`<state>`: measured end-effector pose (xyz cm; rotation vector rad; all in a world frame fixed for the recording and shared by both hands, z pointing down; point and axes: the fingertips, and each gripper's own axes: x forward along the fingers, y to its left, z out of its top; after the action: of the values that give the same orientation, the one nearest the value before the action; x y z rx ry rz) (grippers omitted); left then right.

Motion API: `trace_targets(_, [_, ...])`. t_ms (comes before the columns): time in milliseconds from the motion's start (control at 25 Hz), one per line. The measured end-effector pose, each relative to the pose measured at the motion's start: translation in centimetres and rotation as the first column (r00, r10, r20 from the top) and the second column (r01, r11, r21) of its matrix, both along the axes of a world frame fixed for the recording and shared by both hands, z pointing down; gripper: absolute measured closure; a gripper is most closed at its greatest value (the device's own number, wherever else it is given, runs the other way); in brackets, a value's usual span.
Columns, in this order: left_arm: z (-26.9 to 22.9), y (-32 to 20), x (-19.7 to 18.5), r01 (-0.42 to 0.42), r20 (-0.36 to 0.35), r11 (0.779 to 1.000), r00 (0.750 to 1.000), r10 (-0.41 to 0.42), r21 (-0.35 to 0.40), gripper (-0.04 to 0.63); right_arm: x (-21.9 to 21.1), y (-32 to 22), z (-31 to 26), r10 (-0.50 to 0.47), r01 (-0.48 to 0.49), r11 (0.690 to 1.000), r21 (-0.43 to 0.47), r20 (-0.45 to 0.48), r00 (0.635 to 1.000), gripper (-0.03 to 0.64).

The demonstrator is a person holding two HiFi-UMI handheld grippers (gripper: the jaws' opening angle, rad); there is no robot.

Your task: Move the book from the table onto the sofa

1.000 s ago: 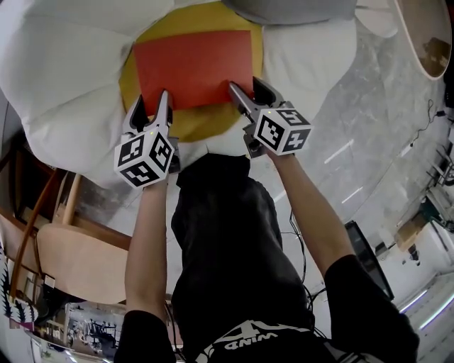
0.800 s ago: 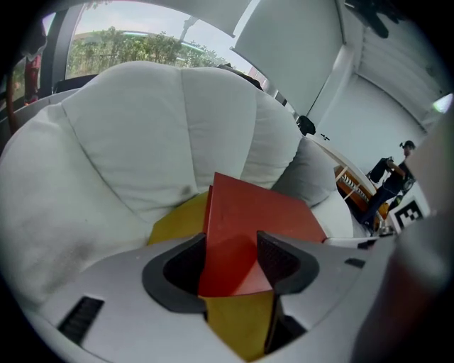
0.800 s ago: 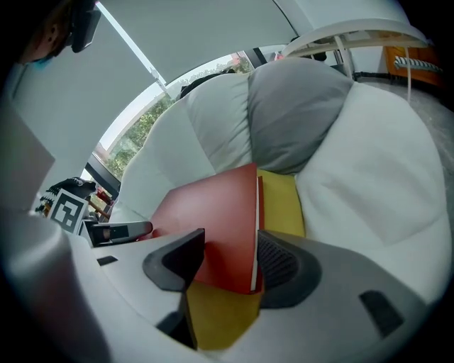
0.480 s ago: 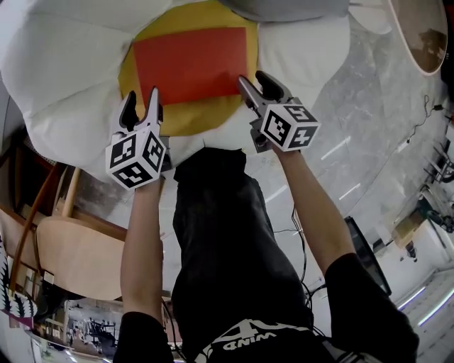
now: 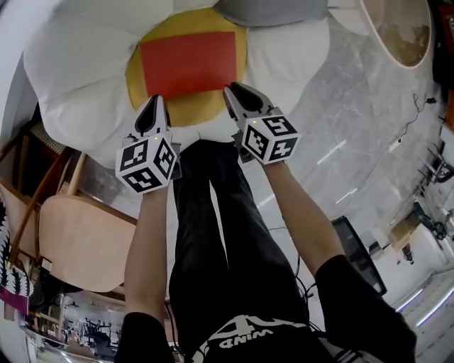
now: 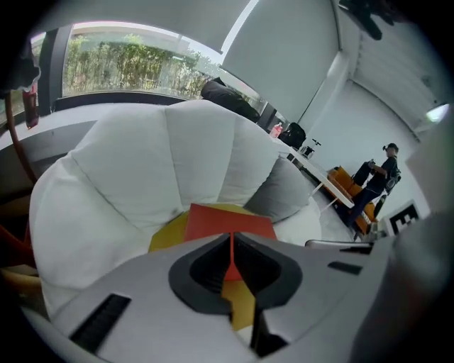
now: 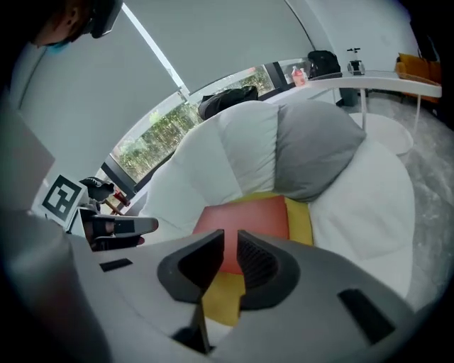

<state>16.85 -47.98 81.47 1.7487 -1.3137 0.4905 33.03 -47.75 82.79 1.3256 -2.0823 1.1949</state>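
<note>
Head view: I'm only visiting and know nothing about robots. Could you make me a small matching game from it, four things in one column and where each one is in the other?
Things
1. red rectangular book
2. grey fabric cushion
3. yellow round seat pad
4. pale wooden chair

Places
A. lower left of the picture, off the sofa
B. ringed by white petal-shaped sofa cushions
C. lying flat on the yellow pad
D. at the top edge, beyond the book

Pairs: 1-C, 2-D, 3-B, 4-A
</note>
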Motion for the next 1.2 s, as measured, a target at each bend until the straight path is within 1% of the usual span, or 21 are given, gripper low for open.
trace_targets(120, [-2.6, 0.8, 1.0, -0.009, -0.020, 1.000, 1.000, 0.008, -0.016, 0.585, -1.0, 1.2, -2.2, -0.011, 0.011, 1.000, -0.026, -0.010, 1.000, 0.600])
trace_targets(200, [-4.3, 1.2, 1.9, -0.016, -0.039, 1.000, 0.999, 0.016, -0.020, 0.586, -1.2, 2.0, -3.6, -0.017, 0.017, 0.999, -0.046, -0.008, 1.000, 0.614])
trace_targets(360, [-8.1, 2.5, 3.2, -0.027, -0.069, 0.999, 0.997, 0.025, -0.026, 0.586, -1.4, 3.2, -7.5, -0.017, 0.017, 0.998, -0.055, 0.015, 1.000, 0.615])
trace_targets(480, [-11.9, 4.0, 3.2, -0.030, -0.087, 0.999, 0.996, 0.027, -0.033, 0.586, -1.4, 4.4, -11.7, -0.021, 0.022, 0.998, -0.055, 0.011, 1.000, 0.615])
trace_targets(560, [-14.5, 4.6, 3.1, -0.034, -0.091, 0.999, 0.995, 0.031, -0.033, 0.586, -1.1, 4.9, -14.6, -0.007, 0.008, 0.999, -0.054, 0.017, 1.000, 0.615])
trace_targets(680, [-18.9, 5.2, 3.2, -0.042, -0.091, 0.999, 0.995, 0.039, -0.025, 0.586, -0.7, 5.2, -19.2, 0.016, -0.014, 0.999, -0.039, 0.049, 0.999, 0.615])
trace_targets(760, [-22.2, 5.6, 3.6, -0.047, -0.106, 0.999, 0.993, 0.044, -0.019, 0.588, -0.4, 5.5, -22.7, 0.015, -0.014, 1.000, -0.022, 0.075, 0.997, 0.615])
trace_targets(920, [-29.4, 6.4, 4.8, -0.092, -0.132, 0.996, 0.987, 0.093, 0.013, 0.588, -0.1, 6.2, -30.2, 0.017, -0.019, 1.000, 0.012, 0.120, 0.993, 0.615])
trace_targets(1080, [-36.8, 7.1, 5.4, -0.135, -0.139, 0.987, 0.979, 0.147, 0.086, 0.588, -0.1, 7.0, -37.4, 0.033, -0.043, 0.998, 0.054, 0.182, 0.983, 0.615])
trace_targets(1200, [-41.6, 7.6, 6.1, -0.153, -0.153, 0.980, 0.973, 0.172, 0.131, 0.588, 0.2, 7.7, -41.9, 0.020, -0.039, 0.995, 0.096, 0.194, 0.981, 0.615])
